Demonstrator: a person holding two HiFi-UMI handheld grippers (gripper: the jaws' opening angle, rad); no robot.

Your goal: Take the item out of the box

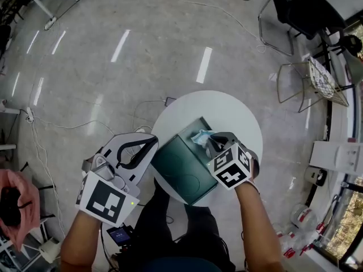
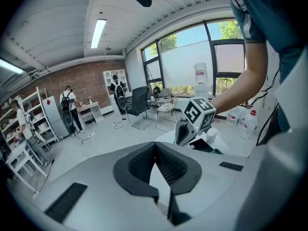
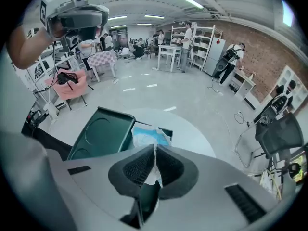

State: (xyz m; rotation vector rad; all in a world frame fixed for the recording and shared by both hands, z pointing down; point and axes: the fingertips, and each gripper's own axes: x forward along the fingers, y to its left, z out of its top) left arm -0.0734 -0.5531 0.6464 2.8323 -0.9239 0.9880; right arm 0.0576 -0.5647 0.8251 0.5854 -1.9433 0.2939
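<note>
A dark green box (image 1: 182, 164) lies with its lid folded flat on the round white table (image 1: 229, 111). My right gripper (image 1: 211, 143) is over the box's far end, shut on the edge of a blue and white packet (image 1: 201, 136). In the right gripper view the packet (image 3: 147, 136) rises out of the box (image 3: 103, 134) into the shut jaws of my right gripper (image 3: 154, 154). At the box's left edge my left gripper (image 1: 153, 143) is shut, its pads meeting with nothing between them. The left gripper (image 2: 155, 149) looks across at the right gripper's marker cube (image 2: 199, 113).
A black office chair (image 1: 302, 9) and a wire chair (image 1: 315, 84) stand beyond the table at the right. A pink seat (image 1: 17, 207) is at the left, cables (image 1: 68, 124) trail on the floor, and water bottles (image 1: 296, 220) sit at the lower right. People stand far off.
</note>
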